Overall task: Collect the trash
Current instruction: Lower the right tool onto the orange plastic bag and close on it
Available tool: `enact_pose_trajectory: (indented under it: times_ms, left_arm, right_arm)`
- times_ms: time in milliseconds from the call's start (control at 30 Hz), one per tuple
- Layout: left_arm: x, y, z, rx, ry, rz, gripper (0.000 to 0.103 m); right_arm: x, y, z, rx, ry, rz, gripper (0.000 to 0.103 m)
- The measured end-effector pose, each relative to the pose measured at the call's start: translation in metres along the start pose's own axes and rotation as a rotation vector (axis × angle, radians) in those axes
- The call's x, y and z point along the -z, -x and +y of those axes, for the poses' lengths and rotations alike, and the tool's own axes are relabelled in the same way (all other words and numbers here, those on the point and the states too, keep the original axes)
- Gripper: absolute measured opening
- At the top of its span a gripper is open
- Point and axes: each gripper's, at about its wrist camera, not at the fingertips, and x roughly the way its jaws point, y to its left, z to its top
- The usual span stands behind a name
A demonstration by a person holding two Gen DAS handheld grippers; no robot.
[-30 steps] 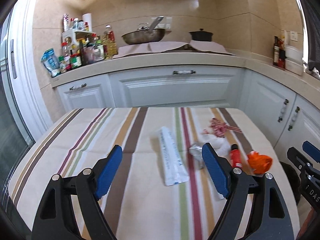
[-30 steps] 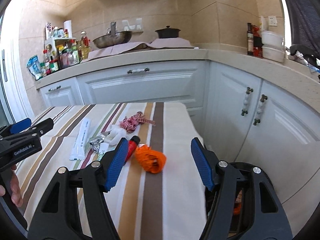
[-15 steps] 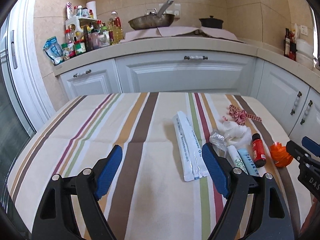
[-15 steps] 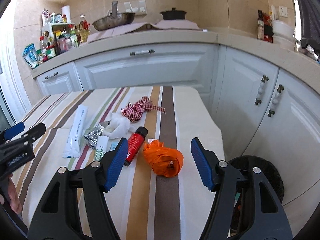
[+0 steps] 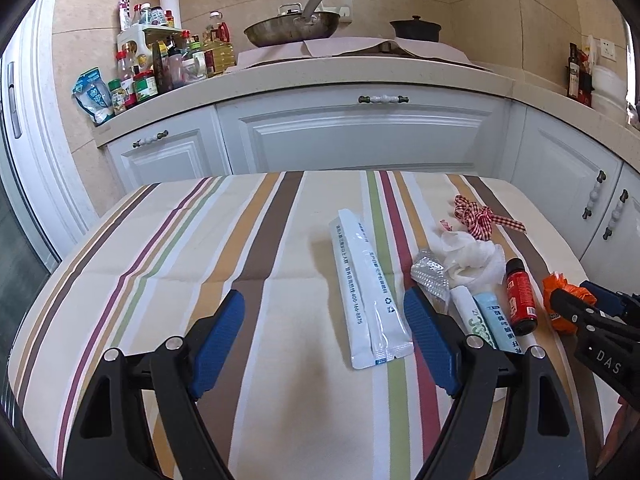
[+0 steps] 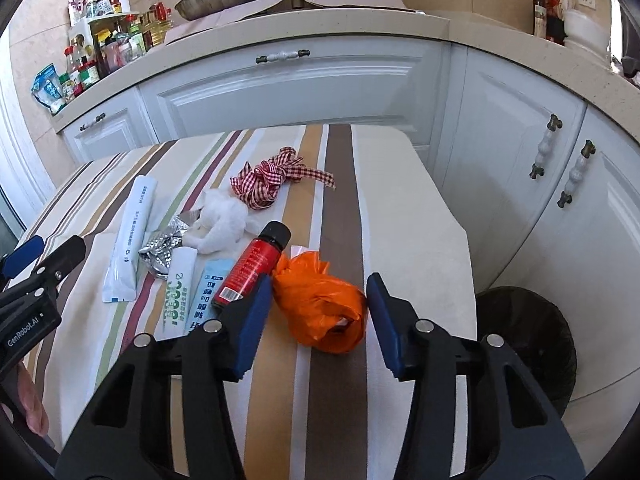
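Trash lies on the striped tablecloth (image 5: 168, 264): a long white sachet (image 5: 368, 292), crumpled foil (image 5: 430, 276), a white tissue wad (image 5: 472, 256), small white and blue sachets (image 6: 200, 292), a red bottle (image 6: 252, 268), a checked ribbon (image 6: 272, 178) and a crumpled orange bag (image 6: 320, 304). My right gripper (image 6: 316, 320) is open, its fingers on either side of the orange bag. My left gripper (image 5: 324, 340) is open and empty, low over the cloth, the white sachet between its fingers.
A black-lined bin (image 6: 528, 340) stands on the floor right of the table. White cabinets (image 5: 360, 132) and a counter with a pan (image 5: 292, 30), a pot and bottles (image 5: 160, 68) run behind and to the right.
Both grippers have moved forward and down toward the table. The right gripper's fingers have come around the orange bag. Both stay open.
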Motion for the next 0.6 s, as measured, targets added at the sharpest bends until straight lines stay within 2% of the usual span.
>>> enact_pose_trajectory:
  times_ms: [333, 600]
  left_arm:
    - [-0.002, -0.003, -0.011, 0.01, -0.011, 0.002, 0.079]
    - [0.002, -0.014, -0.015, 0.03, -0.007, 0.05, 0.079]
  right_arm:
    - [0.004, 0.027, -0.001, 0.013, 0.01, -0.134, 0.047]
    - [0.004, 0.037, -0.007, 0.007, 0.005, -0.167, 0.047]
